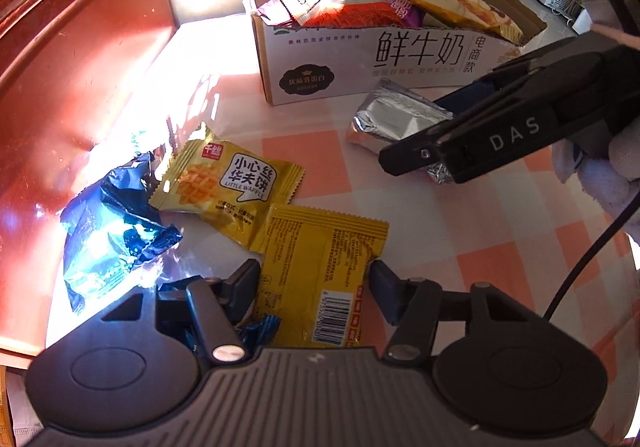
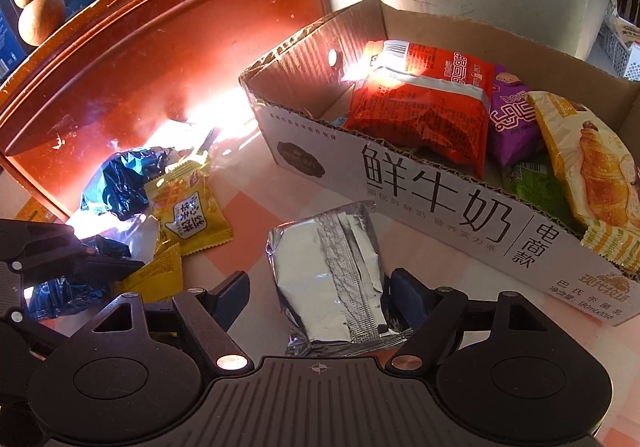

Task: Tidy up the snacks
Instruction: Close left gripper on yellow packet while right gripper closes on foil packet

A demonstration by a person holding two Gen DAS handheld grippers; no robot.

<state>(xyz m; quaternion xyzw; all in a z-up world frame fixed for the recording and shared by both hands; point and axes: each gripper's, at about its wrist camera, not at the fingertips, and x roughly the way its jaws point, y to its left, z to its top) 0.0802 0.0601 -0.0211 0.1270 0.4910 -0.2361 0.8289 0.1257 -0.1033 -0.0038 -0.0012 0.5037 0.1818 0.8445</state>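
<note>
A yellow waffle packet (image 1: 320, 267) lies barcode side up on the checked tablecloth. My left gripper (image 1: 316, 283) is shut on it, a pad pressed against each long edge. A silver foil packet (image 2: 332, 271) lies in front of the cardboard milk box (image 2: 440, 207). My right gripper (image 2: 320, 287) straddles it, open: the right pad touches the foil and the left pad stands clear. In the left wrist view the right gripper (image 1: 412, 131) reaches in from the right over the foil packet (image 1: 400, 115). The box (image 1: 360, 51) holds a red bag (image 2: 424, 107), a purple bag (image 2: 512, 119) and a yellow croissant bag (image 2: 592, 163).
A second yellow waffle packet (image 1: 228, 183) lies face up beside a crumpled blue wrapper (image 1: 108, 231). A red-brown wooden panel (image 1: 60, 87) borders the table on the left, with strong sun glare along it. A gloved hand (image 1: 600, 175) holds the right gripper. A dark cable (image 1: 580, 267) trails at the right.
</note>
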